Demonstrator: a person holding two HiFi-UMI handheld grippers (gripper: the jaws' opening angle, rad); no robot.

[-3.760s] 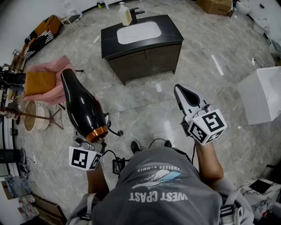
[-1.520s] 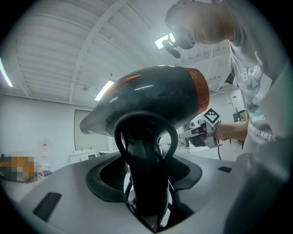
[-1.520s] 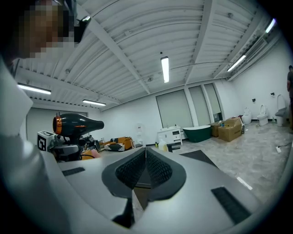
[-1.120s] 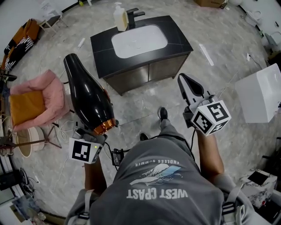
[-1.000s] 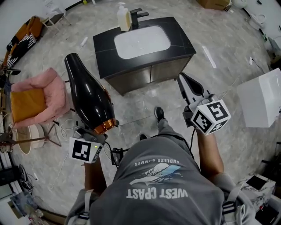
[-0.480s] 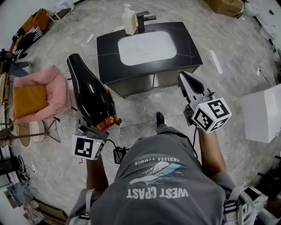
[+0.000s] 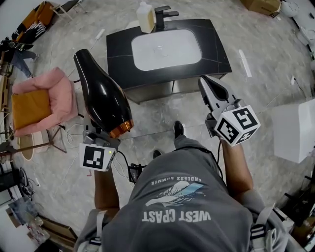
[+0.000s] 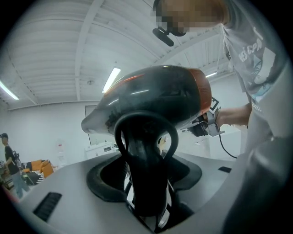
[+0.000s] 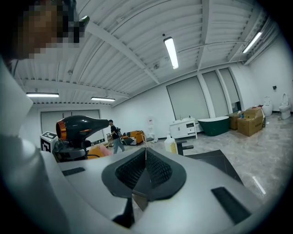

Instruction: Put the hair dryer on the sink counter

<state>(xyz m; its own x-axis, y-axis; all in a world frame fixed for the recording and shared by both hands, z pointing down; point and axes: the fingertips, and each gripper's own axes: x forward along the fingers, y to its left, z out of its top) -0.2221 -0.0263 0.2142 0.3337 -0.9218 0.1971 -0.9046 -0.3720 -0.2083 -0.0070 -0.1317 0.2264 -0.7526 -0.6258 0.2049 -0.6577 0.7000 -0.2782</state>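
The hair dryer (image 7: pixel 101 96) is glossy black with an orange band near its rear end. My left gripper (image 7: pixel 105 135) is shut on its black handle (image 8: pixel 144 169), and the body (image 8: pixel 151 98) points up and away from me. The sink counter (image 7: pixel 120 49), a black top with a white basin, stands on the floor ahead, apart from both grippers. My right gripper (image 7: pixel 203 81) is shut on nothing and hovers before the counter's front right corner. In the right gripper view the closed jaws (image 9: pixel 145 153) point toward the counter (image 9: pixel 215 161), with the hair dryer (image 9: pixel 80 125) at the left.
A soap bottle (image 7: pixel 145 16) and a black faucet (image 7: pixel 165 12) stand at the back of the counter. A pink chair (image 7: pixel 42 101) sits at the left, a white box (image 7: pixel 295 129) at the right. Cables lie on the floor by my feet. A person (image 9: pixel 113 137) walks far off.
The sink counter has come nearer and more central in the head view as I walk toward it. Both grippers hold the same pose, the left still carrying the hair dryer.
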